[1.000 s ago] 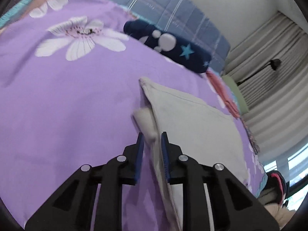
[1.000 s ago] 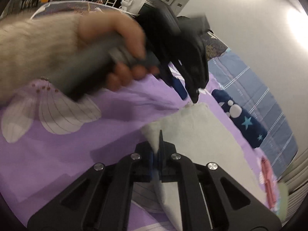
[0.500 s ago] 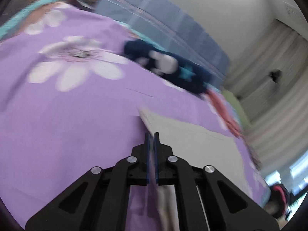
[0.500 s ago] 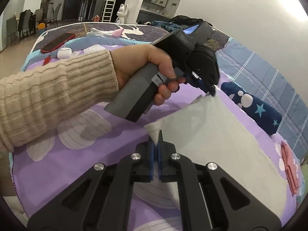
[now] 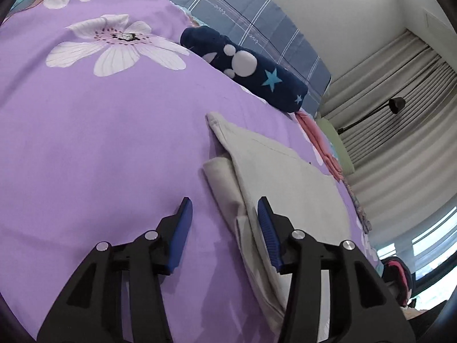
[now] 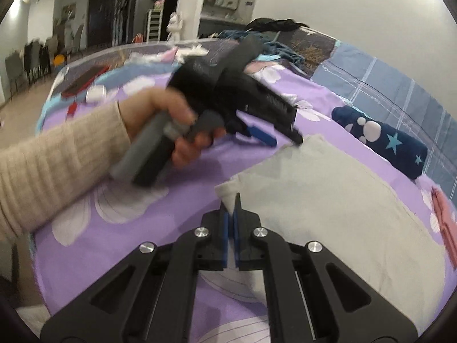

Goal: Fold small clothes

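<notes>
Bed, purple floral cover [image 5: 85,143], takes up most of both views. A blue plaid pillow [image 5: 257,23] lies at the far edge, with a navy star-print roll [image 5: 257,77] just in front of it and a pink item [image 5: 320,143] beside that.

Beige garment [image 5: 285,177] lies flat on the cover, near the middle, already doubled: a lower layer peeks out along its left edge, so the layers are not flush.

Left tongs [image 5: 225,220]: wide open, holding nothing, straddling the near left edge of the garment. One blue pad [image 5: 182,228] sits over bare cover, the other over the cloth.

Right tongs [image 6: 230,208]: closed tight on the garment's near corner; cloth pinched between the pads.

Left hand [image 6: 171,123], blurred, grips its tool handle beyond the garment's far corner.

Judgement: fold half done; next is a fresh grip for the left side. To do well, take both layers at the edge, not just the top; keep the right pinch firm and cloth taut; align edges before laying down.
</notes>
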Demonstrator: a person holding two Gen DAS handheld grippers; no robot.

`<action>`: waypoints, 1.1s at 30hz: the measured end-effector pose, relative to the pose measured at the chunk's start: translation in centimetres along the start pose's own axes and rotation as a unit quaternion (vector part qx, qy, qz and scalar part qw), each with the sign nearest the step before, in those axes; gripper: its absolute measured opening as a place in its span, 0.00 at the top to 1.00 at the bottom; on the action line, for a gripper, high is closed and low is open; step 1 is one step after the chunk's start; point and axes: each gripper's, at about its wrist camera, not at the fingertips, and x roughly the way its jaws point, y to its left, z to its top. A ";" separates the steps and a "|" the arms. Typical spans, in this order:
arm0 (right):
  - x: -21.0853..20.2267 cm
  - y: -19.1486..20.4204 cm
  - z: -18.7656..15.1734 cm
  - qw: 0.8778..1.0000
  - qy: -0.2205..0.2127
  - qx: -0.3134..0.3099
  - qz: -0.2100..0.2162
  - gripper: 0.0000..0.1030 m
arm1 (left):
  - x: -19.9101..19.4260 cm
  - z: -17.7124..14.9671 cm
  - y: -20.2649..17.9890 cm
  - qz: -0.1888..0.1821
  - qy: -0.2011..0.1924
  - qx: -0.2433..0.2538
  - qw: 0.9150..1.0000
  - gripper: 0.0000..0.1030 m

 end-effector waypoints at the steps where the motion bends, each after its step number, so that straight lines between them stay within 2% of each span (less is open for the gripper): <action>1: -0.5 -0.5 0.2 1.000 -0.007 0.010 0.000 0.97 | 0.3 0.3 0.1 -0.008 0.000 -0.008 1.000 0.56; 5: -2.5 -2.9 0.8 0.998 -0.027 0.057 -0.003 0.97 | 0.8 1.7 2.0 -0.039 -0.007 -0.077 0.996 0.70; 7: -2.9 -3.7 1.0 0.997 -0.025 0.068 -0.004 0.97 | 0.8 2.1 2.8 -0.043 -0.016 -0.095 0.994 0.85; 10: -2.9 -4.1 0.9 0.997 -0.022 0.070 -0.006 0.97 | 0.8 2.0 3.3 -0.047 -0.015 -0.102 0.994 0.97; 14: -2.4 -3.4 0.7 0.998 -0.016 0.061 0.000 0.97 | 0.6 1.7 2.9 -0.039 -0.011 -0.090 0.995 0.96; 15: -2.4 -3.2 0.7 0.998 -0.017 0.056 -0.001 0.97 | 0.5 1.7 2.8 -0.035 -0.008 -0.092 0.995 0.85; 16: -2.5 -3.0 0.7 0.998 -0.020 0.051 -0.003 0.97 | 0.4 1.7 2.8 -0.035 -0.004 -0.098 0.995 0.67; 18: -2.4 -3.1 0.7 0.999 -0.021 0.048 -0.005 0.97 | -0.2 1.5 2.8 -0.042 -0.009 -0.099 0.994 0.63; 20: -2.4 -3.3 0.7 0.998 -0.018 0.053 -0.001 0.97 | -0.1 1.4 2.4 -0.034 -0.009 -0.086 0.996 0.68; 21: -2.3 -3.4 0.7 0.998 -0.017 0.054 0.001 0.97 | 0.2 1.4 2.1 -0.026 -0.007 -0.071 0.997 0.98; 24: -2.1 -3.3 0.6 0.998 -0.012 0.058 0.010 0.97 | 0.9 1.8 1.1 0.017 -0.019 -0.038 0.999 1.00; 28: -1.8 -2.1 0.4 0.999 -0.007 0.049 0.020 0.98 | 1.4 3.5 0.7 0.032 -0.032 -0.032 0.998 1.00; 30: -1.6 -1.5 0.3 0.999 -0.001 0.041 0.023 0.98 | 1.0 4.1 1.1 0.073 -0.049 -0.027 0.996 1.00; 33: -1.1 -1.1 0.0 0.999 0.007 0.037 0.023 0.97 | -0.5 4.0 2.3 0.046 -0.059 -0.049 0.996 1.00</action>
